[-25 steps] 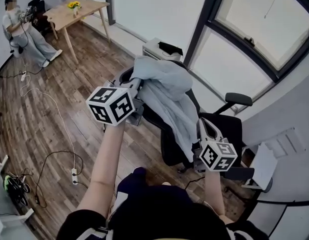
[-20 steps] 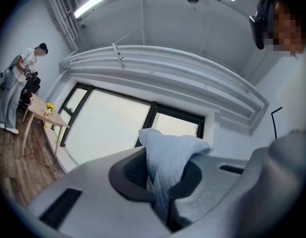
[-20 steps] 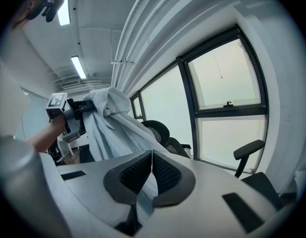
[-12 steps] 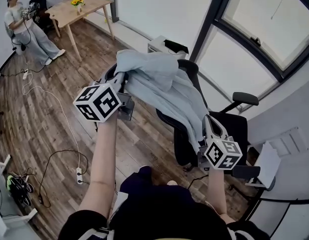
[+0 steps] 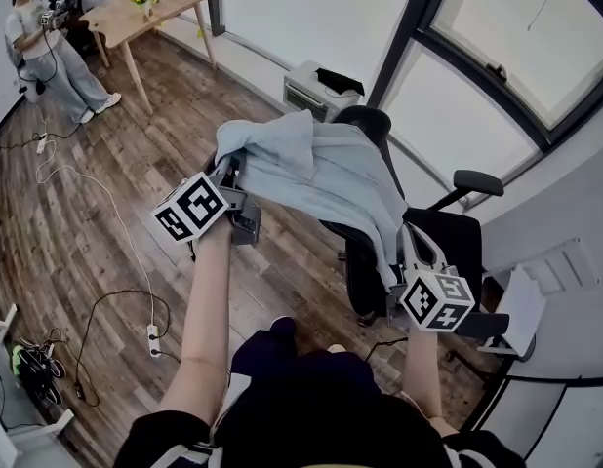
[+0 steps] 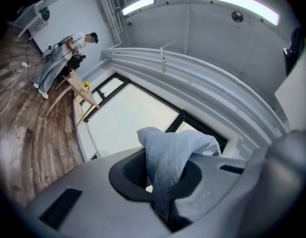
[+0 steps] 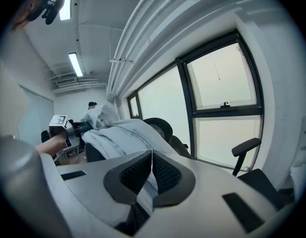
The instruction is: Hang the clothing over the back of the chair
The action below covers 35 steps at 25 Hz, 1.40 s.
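over the back of the black chair (image 5: 448, 247), the pale blue clothing (image 5: 321, 174) is draping in front of the headrest (image 5: 365, 123), stretching between both grippers. the left gripper (image 5: 226, 167) is pinching one bunched end out past the chair's left side, jaws closed on the cloth. the right gripper (image 5: 407, 252) is clamping the opposite edge, which is hanging down beside the seat.

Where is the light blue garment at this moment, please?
In the head view's centre, the light blue garment lies across the black chair's back, held between the left gripper and right gripper.
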### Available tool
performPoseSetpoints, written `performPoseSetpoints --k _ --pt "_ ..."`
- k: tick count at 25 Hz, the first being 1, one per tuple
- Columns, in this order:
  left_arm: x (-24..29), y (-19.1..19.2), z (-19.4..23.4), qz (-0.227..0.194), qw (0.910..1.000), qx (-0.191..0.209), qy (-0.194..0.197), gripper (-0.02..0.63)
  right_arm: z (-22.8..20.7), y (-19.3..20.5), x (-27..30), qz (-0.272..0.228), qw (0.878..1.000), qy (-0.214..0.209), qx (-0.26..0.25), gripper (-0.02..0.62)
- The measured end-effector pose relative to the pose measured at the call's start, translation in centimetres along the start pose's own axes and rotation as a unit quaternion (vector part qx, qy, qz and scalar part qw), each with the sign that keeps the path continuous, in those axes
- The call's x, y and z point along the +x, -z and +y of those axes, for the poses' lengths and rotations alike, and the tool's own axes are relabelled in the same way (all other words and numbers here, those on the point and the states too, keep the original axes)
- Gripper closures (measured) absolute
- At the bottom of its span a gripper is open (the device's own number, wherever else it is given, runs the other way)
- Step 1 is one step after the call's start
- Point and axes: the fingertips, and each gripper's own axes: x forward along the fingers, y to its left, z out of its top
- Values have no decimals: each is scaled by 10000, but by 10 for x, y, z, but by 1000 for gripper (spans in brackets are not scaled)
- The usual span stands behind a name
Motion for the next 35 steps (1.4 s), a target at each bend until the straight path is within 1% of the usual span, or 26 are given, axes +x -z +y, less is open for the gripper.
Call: performPoseSetpoints --k 4,10,15,19,22,28,32,35 --pt "-3 34 28 283 9987 -339 -269 588 1 0 0 25 10000 29 -67 565" --pt "-9 85 49 747 9932 -829 -324 588 5 5 1 92 9999 65 -64 565" --pt "-9 126 54 1122 9869 -1154 -131 584 8 11 1 163 9998 104 -76 565" --pt "-7 151 48 1436 9835 -1102 77 577 10 15 0 202 9996 171 -90 565" --pt "-5 158 45 1485 9826 -1104 148 577 11 18 -1 233 9995 188 -82 565" --pt "-9 162 40 1477 9802 -1283 292 563 12 25 -6 296 9993 231 -34 565" --pt "-18 164 36 1455 9810 -1229 380 499 14 30 -11 277 9994 222 1 565" --pt "-30 162 35 1372 9824 -1205 386 430 16 34 -16 279 9994 197 8 565"
